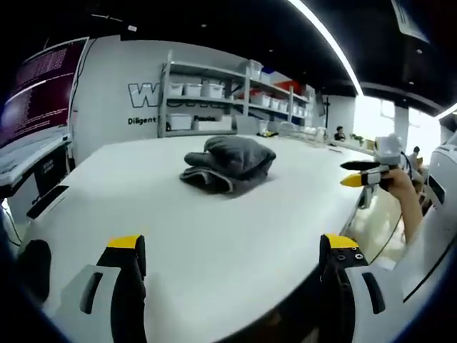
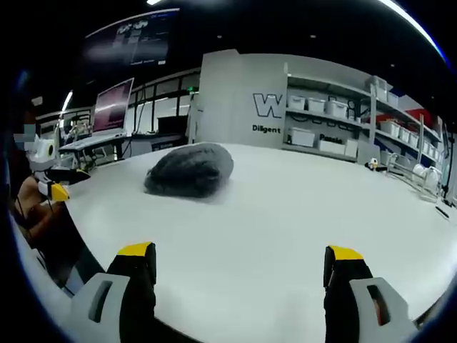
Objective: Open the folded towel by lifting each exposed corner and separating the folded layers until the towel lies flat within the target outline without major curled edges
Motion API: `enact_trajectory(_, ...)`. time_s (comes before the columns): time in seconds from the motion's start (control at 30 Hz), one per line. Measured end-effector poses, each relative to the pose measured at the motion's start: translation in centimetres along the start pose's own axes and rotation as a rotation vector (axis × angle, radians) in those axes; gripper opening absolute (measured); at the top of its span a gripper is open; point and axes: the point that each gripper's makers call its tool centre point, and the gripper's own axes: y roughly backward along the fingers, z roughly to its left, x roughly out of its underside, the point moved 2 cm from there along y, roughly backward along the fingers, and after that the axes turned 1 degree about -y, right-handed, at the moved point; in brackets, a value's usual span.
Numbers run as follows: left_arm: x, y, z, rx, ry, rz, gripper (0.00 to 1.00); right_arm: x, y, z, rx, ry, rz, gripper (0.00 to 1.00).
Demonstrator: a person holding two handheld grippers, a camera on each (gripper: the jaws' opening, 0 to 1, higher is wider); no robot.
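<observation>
The white table (image 1: pixel 214 236) takes up the lower and middle part of both views. The towel (image 1: pixel 230 164) sits just above centre in the left gripper view and left of centre in the right gripper view (image 2: pixel 190 170), well apart from both my tools. It is a dark grey bundle, folded and bunched, not flat. From the left it shows a rounded upper hump over flatter stacked layers, with a paler edge band along the lower front. From the right it reads as one smooth dome, and I cannot tell where a corner lies. I see no target outline on the table.

My left gripper (image 1: pixel 235 246) is at the bottom of its view, its two yellow-tipped fingers spread wide with nothing between them. My right gripper (image 2: pixel 239 250) is the same: fingers spread, holding nothing. In the left gripper view it also appears at the right edge (image 1: pixel 368 174), beyond the table rim; there I cannot tell its opening.

Step in hand, as I judge it: approach. Procedure:
1. Bring both grippers in low over the table toward the bundle.
2. Select the banded front edge as the first exposed layer.
3. Pinch a single layer only; taking several would drag the whole bundle.
4. Lift and peel outward while the other gripper pins the remainder.
</observation>
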Motion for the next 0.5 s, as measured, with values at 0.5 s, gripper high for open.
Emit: enact_trajectory(0.5,0.3,0.2,0.7,-0.044,-0.011,0.026,0.99,-1.4,-2.4,0.3,-0.062,0.121,0.049,1.00)
